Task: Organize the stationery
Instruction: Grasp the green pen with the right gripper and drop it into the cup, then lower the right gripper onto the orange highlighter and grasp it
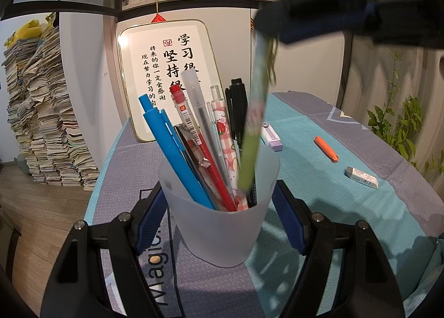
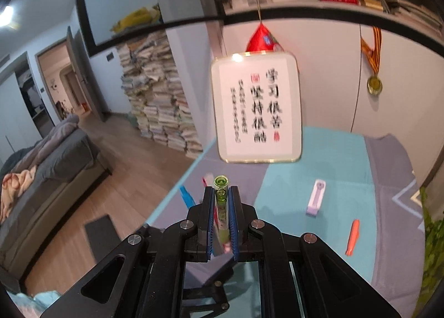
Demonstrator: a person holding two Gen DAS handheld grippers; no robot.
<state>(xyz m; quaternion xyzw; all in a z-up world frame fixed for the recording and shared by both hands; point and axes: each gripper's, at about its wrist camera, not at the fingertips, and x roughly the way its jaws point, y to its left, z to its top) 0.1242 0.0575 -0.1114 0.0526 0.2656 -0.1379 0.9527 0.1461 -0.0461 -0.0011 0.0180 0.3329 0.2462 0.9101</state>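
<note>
Your left gripper (image 1: 220, 218) has its blue-padded fingers (image 1: 151, 218) set on either side of the frosted translucent plastic pen cup (image 1: 222, 232), apparently pressed against the cup wall, so you are clamping the cup upright on the grey and teal patterned tablecloth (image 1: 333, 207). In the cup stand a blue retractable pen (image 1: 172, 148), a red-capped gel pen (image 1: 191, 129), a clear frosted pen (image 1: 197, 101), a pink checked cartoon pen (image 1: 226, 140) and a black marker (image 1: 238, 107), all leaning outward.

Your right gripper (image 2: 222, 207) is closed on a green-ended patterned pen (image 2: 221, 198), pinched between the blue pads with its green clear tip sticking out past the fingertips. From the left wrist view that same pen (image 1: 254, 134) hangs nearly vertical from above, blurred, with its lower end already inside the cup rim on the right side, next to the black marker.

Still lying on the cloth, well apart from the cup, are a lilac and white correction tape (image 1: 272, 137), a small orange pen-shaped item (image 1: 326, 148) and a white rectangular eraser (image 1: 362, 178). A gold-framed white sign with black calligraphy (image 1: 169, 68) leans against the wall behind the cup
</note>
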